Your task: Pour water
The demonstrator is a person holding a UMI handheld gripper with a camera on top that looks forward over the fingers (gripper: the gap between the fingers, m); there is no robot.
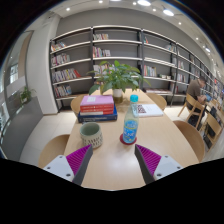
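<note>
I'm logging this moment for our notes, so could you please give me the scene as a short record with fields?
surface: round light wooden table
bottle: clear plastic bottle with blue cap and label, upright on a dark red coaster, just ahead of the fingers
cup: green patterned cup, upright, left of the bottle
books: red and blue stack behind the cup
plant: green leafy potted plant at the far side
gripper: two-finger gripper with magenta pads, open, holding nothing

Blue-capped bottle (130,122); green patterned cup (91,134); magenta pads (78,158)

Low over table (150,140), facing shelves (110,50)
</note>
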